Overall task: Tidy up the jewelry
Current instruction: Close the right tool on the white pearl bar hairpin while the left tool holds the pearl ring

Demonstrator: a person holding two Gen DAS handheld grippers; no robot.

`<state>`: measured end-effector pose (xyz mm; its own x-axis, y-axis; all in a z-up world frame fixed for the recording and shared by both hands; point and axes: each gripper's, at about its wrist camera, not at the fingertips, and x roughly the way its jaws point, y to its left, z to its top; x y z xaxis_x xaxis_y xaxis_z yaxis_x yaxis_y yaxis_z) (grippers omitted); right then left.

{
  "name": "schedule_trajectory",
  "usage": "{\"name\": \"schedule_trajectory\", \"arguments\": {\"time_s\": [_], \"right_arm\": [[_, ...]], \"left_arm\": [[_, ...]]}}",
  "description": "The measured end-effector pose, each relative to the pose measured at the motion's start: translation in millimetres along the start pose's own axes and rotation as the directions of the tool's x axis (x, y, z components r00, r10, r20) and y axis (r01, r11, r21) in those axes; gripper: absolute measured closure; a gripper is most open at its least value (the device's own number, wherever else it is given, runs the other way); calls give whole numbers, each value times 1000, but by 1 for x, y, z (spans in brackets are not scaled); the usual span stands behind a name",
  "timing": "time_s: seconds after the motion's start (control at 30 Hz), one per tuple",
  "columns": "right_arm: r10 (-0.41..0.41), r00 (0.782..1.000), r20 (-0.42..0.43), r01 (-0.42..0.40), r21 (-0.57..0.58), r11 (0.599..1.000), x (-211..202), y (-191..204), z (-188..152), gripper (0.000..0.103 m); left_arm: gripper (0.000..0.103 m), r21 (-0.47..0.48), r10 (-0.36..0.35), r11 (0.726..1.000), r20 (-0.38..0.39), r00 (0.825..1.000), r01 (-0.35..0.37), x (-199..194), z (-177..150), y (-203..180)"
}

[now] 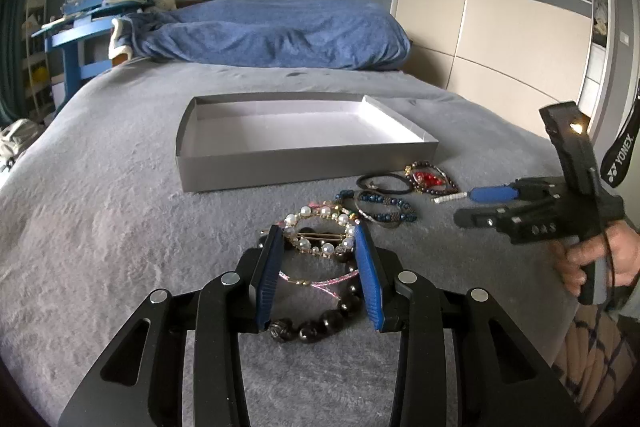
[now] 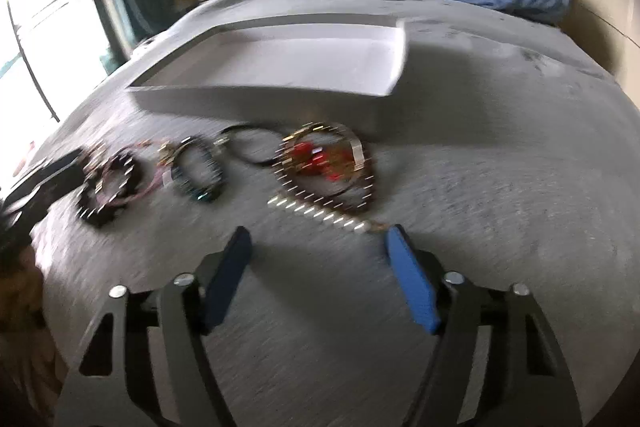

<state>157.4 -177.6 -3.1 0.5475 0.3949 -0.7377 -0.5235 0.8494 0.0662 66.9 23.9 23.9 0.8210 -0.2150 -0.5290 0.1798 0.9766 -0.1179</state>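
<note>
1. A grey bed [image 1: 100, 187] fills both views, with a blue pillow [image 1: 280, 35] at its far end.
2. An open grey box [image 1: 304, 163] lies on the bed, beyond the jewelry, with nothing visible inside.
3. The left gripper [image 1: 318, 239] is low over the near pieces. Its blue fingers [image 1: 269, 275] are partly spread, on both sides of a pearl ring [image 1: 320, 233] and a pink cord [image 1: 316, 281]; whether they press on either, I cannot tell.
4. A dark bead bracelet [image 1: 320, 323] lies below these, on the bed.
5. To the right lie blue bead bracelets [image 1: 384, 207], then a black hair tie [image 1: 382, 183], then a red and dark bead piece [image 1: 430, 177], all near the box front.
6. A white bead strand [image 2: 320, 213] lies just before the right gripper [image 2: 318, 237]. Its jaws are spread and hold nothing.
7. A hand [image 1: 592, 259] holds the right gripper at the far right.
</note>
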Motion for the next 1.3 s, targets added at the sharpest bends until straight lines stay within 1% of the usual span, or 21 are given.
{"name": "schedule_trajectory", "arguments": {"time_s": [0.1,0.13,0.23,0.27,0.37,0.43,0.53,0.57,0.63,0.77,0.8,0.9,1.03,1.13,1.17,1.27,1.3], "right_arm": [[60,998,6,-60,-9,998,-4,3,-2,46],[60,998,15,-59,-10,998,-5,2,-1,46],[11,999,46,-12,26,1000,-9,-6,4,46],[-9,999,43,7,42,999,-7,-11,8,45],[-26,1000,7,26,62,998,3,-22,16,44],[-13,1000,-23,15,55,998,12,-25,20,44],[5,999,-34,-4,31,1000,17,-23,20,37],[5,999,-34,-4,26,1000,16,-23,19,36],[36,999,-28,-35,9,999,14,-18,17,37],[93,995,-31,-94,-39,995,8,-4,10,49],[107,994,-30,-108,-45,993,6,-1,8,51],[144,989,-21,-145,-62,987,3,6,7,52],[142,989,-31,-144,-81,986,8,11,12,54],[137,990,-43,-141,-97,985,14,14,19,62],[136,989,-52,-141,-105,984,17,15,23,67],[128,989,-69,-136,-124,983,24,18,27,72],[126,989,-70,-135,-130,982,26,19,27,76]], "left_arm": [[65,-2,-1,1000,-2,1000,1,0,0,1],[65,-2,-1,1000,-1,1000,1,0,0,1],[65,-3,-1,1000,-3,1000,1,0,0,1],[65,-3,-2,1000,-5,1000,2,1,0,1],[65,-6,-4,1000,-8,1000,4,2,-1,1],[65,-7,-5,1000,-8,1000,5,2,-1,1],[65,-10,-7,1000,-10,1000,7,2,-1,2],[65,-10,-8,1000,-10,1000,8,2,-1,2],[65,-10,-9,1000,-11,1000,9,2,-1,1],[65,-9,-7,1000,-9,1000,7,2,-1,1],[65,-8,-7,1000,-8,1000,7,2,-1,0],[65,-7,-8,1000,-7,1000,8,3,-1,0],[65,-7,-8,1000,-7,1000,8,3,-1,0],[65,-7,-9,1000,-7,1000,9,3,-1,0],[65,-7,-9,1000,-7,1000,9,3,-1,0],[65,-7,-8,1000,-7,1000,8,3,-1,0],[65,-7,-7,1000,-6,1000,7,3,-1,0]]}}
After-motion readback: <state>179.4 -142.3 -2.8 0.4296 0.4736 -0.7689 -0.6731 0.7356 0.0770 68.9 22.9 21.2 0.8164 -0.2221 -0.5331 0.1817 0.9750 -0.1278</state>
